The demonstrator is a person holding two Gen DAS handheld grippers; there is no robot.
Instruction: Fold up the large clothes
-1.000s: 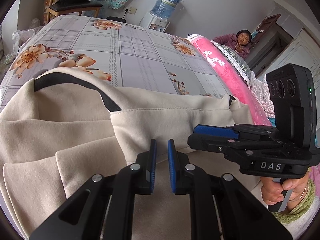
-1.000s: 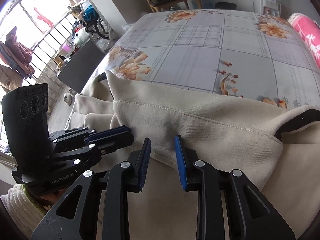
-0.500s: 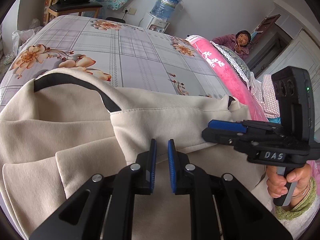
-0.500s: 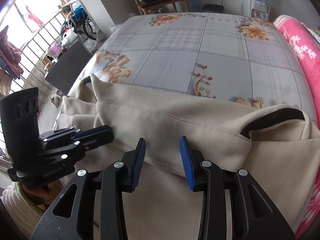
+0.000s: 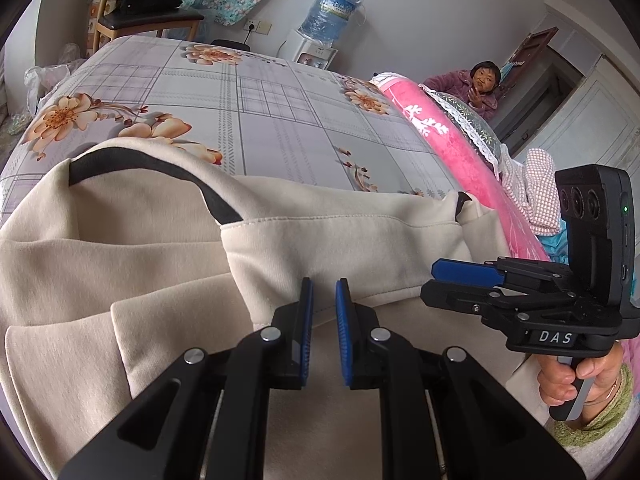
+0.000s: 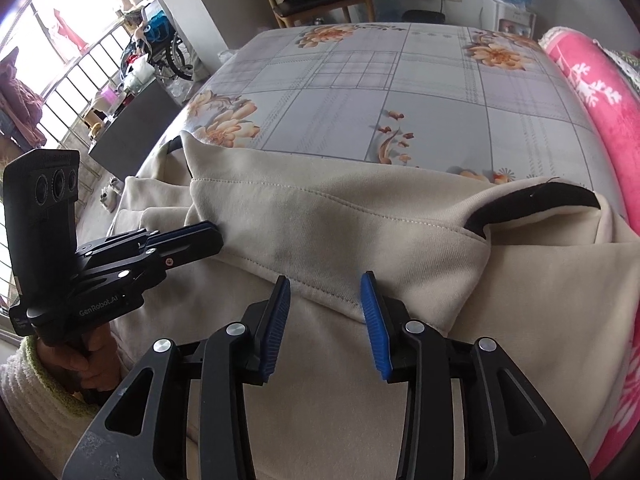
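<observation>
We lay the folded cream coat (image 5: 320,240) on the bed (image 5: 280,120): right gripper (image 6: 325,300) opening off its hem (fabric between, unpinched), left gripper (image 5: 322,304) nearly closed, empty; smoothing next.

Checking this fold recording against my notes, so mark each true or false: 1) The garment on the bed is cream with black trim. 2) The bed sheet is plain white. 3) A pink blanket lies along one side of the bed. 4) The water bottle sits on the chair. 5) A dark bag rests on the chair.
1) True: the cream garment has black trim at its openings.
2) False: the bed sheet is grey checked with orange flowers.
3) True: the pink blanket runs along the bed's edge.
4) False: the water bottle stands on a white dispenser by the wall.
5) True: the dark bag rests on the chair.
</observation>
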